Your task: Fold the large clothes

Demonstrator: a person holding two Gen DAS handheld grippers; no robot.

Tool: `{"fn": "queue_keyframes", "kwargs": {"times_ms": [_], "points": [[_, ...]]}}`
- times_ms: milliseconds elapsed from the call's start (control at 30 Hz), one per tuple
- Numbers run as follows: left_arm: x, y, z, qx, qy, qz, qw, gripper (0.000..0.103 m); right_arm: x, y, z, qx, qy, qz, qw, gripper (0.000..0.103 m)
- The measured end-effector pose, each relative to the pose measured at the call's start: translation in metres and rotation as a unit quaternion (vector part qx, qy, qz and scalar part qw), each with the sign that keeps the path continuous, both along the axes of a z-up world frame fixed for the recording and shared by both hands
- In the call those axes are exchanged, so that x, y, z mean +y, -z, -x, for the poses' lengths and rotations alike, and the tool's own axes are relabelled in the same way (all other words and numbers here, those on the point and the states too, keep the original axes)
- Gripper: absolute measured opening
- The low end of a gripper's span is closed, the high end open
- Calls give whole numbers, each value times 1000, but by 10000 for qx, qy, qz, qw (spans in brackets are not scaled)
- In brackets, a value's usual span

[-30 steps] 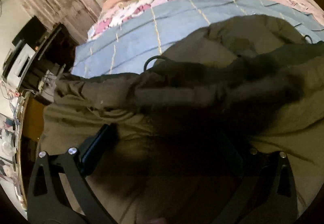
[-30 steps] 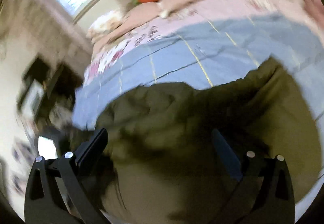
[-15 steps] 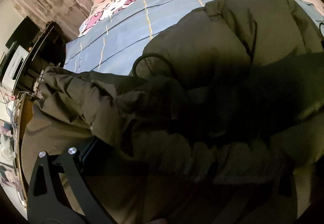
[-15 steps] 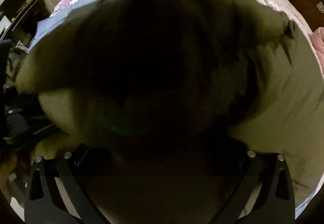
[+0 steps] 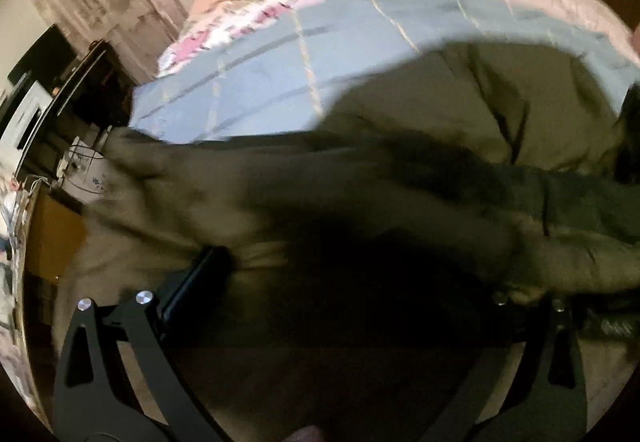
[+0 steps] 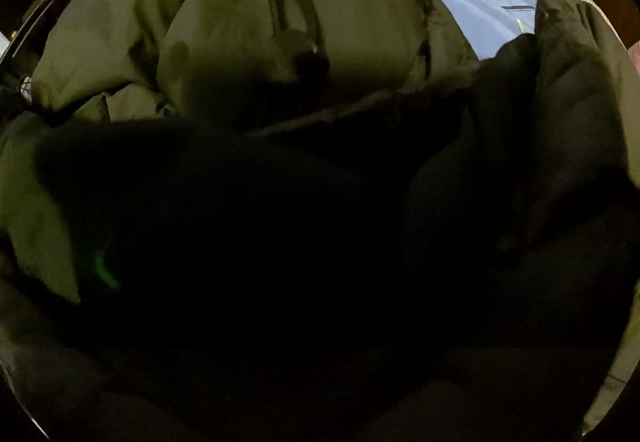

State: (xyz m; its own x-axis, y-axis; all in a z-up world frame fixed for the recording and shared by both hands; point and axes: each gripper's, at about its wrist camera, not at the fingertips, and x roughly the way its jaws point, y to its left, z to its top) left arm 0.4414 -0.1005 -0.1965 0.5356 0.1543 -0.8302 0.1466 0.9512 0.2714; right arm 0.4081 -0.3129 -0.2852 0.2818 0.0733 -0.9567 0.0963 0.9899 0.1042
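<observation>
A big olive-green coat (image 5: 460, 114) is lying bunched across the near end of a bed (image 5: 280, 54) covered with a blue checked blanket, its padded body spreading over the blanket while one thick fold is hanging off the near edge toward the camera. The left gripper (image 5: 360, 282) is sitting low at that near edge with its fingers spread wide apart; the left finger (image 5: 192, 282) is showing clear of the cloth, while the tip of the other one is disappearing under a heap of fabric, so I cannot tell whether any cloth is really being pinched. In the right wrist view the coat is filling almost everything, dark folds pressing right up to the lens and a black cord loop (image 6: 294, 22) lying on the lit upper part; the right gripper is not showing at all there, so its state cannot be judged.

The fold is looking only partly made. The main risk, as I judge it, is the heavy padded cloth sliding off the edge of the bed if neither gripper is biting into it firmly. The cord loop could also be snagging on a finger, and with the right camera buried, any grab on that side is being made blind
</observation>
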Motion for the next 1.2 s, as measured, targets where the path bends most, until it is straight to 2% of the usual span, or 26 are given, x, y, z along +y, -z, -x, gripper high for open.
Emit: {"fn": "queue_keyframes", "kwargs": {"times_ms": [100,133,200,233,333,433,533,600,667,733,800,933,1033,1133,1200], "points": [[23,-20,9,-185,45,-471,9987,101,-2,1,2,-76,3,-19,10000,102],[36,-21,8,-195,-30,-733,9971,101,-1,0,1,-95,6,-24,10000,102],[68,-8,1,4,-326,-966,9948,101,-4,-2,3,-167,6,-38,9999,102],[77,-3,-2,118,-448,-893,9949,101,-5,-4,4,-228,6,-60,9997,102],[103,28,-9,559,-626,-156,9963,101,-9,-15,8,-394,-11,-165,9991,102],[103,49,-9,596,-699,-50,9958,101,-23,-41,19,-742,37,-373,9965,102],[104,59,-11,671,-725,49,9951,101,-42,-88,38,-1482,44,97,9889,102],[109,63,-11,744,-740,201,9943,101,-53,-98,41,-1618,50,431,9859,102],[114,65,-14,786,-731,349,9936,101,-60,-85,40,-1384,117,658,9881,102],[115,69,-14,779,-728,448,9933,101,-79,-55,27,-905,308,853,9918,102],[119,75,-16,758,-739,544,9929,101,-93,-25,30,-545,287,709,9956,102],[117,78,-18,704,-722,582,9932,101,-104,4,14,-588,342,216,9975,102],[118,80,-19,646,-739,658,9930,101,-103,11,14,-552,402,65,9976,102],[119,81,-18,611,-796,679,9926,101,-98,7,11,-828,322,168,9959,102],[122,68,-12,539,-888,724,9920,101,-100,-10,20,-884,391,41,9953,102]]}}
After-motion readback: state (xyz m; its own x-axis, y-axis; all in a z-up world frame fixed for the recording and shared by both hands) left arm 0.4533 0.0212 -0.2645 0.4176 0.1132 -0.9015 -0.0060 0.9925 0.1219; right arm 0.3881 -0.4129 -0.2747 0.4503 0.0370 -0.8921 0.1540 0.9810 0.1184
